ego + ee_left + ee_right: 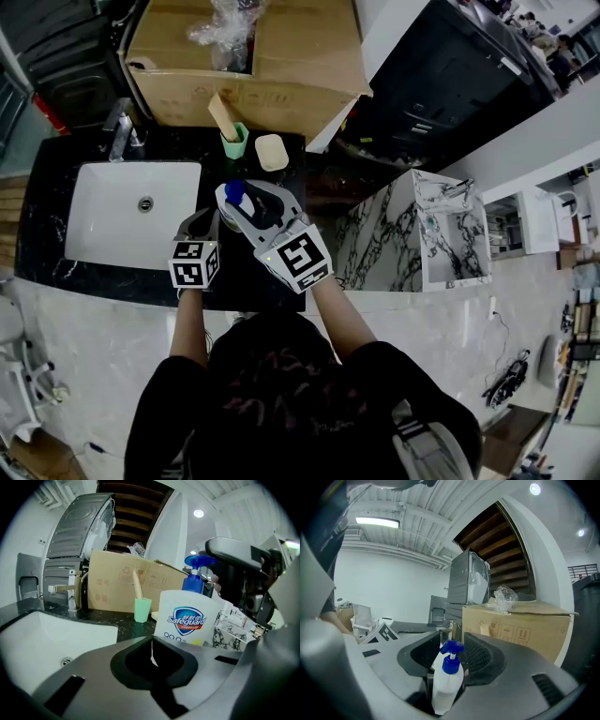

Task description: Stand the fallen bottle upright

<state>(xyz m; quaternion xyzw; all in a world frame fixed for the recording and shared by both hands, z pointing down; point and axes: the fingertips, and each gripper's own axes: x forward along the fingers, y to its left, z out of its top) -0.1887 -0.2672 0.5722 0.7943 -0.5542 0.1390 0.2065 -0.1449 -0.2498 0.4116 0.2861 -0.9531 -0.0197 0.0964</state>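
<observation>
fingers [485, 656] straddle the upright bottle [447, 688]

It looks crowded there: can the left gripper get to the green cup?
Probably yes: bare counter lies between left gripper and green cup, though the bottle between the right gripper's jaws stands close beside that path.

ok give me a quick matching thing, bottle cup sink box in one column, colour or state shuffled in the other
1 bottle
2 cup
3 sink
4 box

a brown cardboard, behind the counter
b upright, between the jaws of the right gripper
c green, with a stick in it
d white, set into the black counter

Pairs: 1-b, 2-c, 3-d, 4-a
</observation>
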